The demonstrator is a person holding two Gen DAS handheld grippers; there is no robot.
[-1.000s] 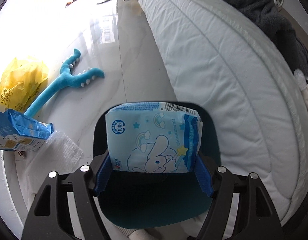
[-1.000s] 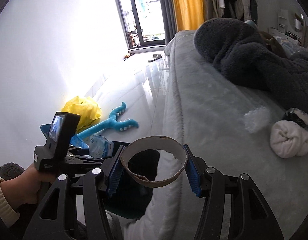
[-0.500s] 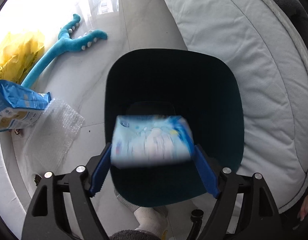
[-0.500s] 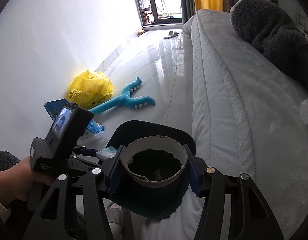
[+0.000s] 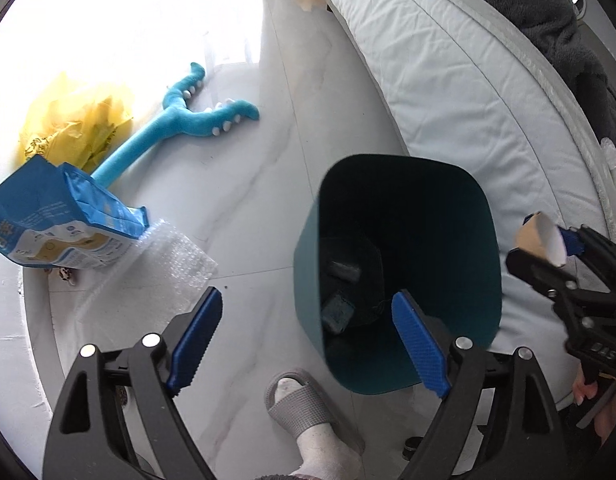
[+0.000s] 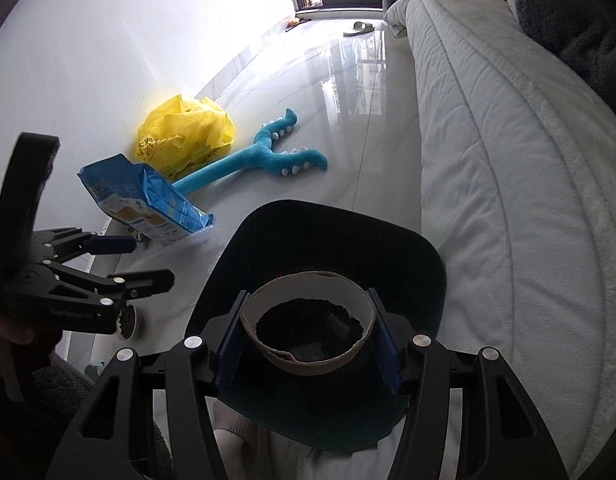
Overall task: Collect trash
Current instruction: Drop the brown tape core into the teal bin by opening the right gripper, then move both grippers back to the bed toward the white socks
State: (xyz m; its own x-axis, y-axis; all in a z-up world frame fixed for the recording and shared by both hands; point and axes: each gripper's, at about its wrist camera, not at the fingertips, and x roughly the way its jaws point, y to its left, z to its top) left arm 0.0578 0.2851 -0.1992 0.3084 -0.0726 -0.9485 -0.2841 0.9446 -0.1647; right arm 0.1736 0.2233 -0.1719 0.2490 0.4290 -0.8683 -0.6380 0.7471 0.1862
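A dark teal bin stands on the white floor beside the bed. My left gripper hangs over its left rim, its jaws opening with nothing between them. A pale packet lies dim at the bin's bottom. My right gripper is shut on a brown cardboard ring and holds it right above the bin's mouth. In the left wrist view, that ring shows at the right edge.
By the wall lie a blue snack bag, a sheet of bubble wrap, a crumpled yellow plastic bag and a blue plush toy. The white bed runs along the right. A foot in a grey slipper stands by the bin.
The blue-and-white tissue pack left my left gripper and dropped into the bin; those jaws widened and shifted left. My right gripper came down over the bin with the ring.
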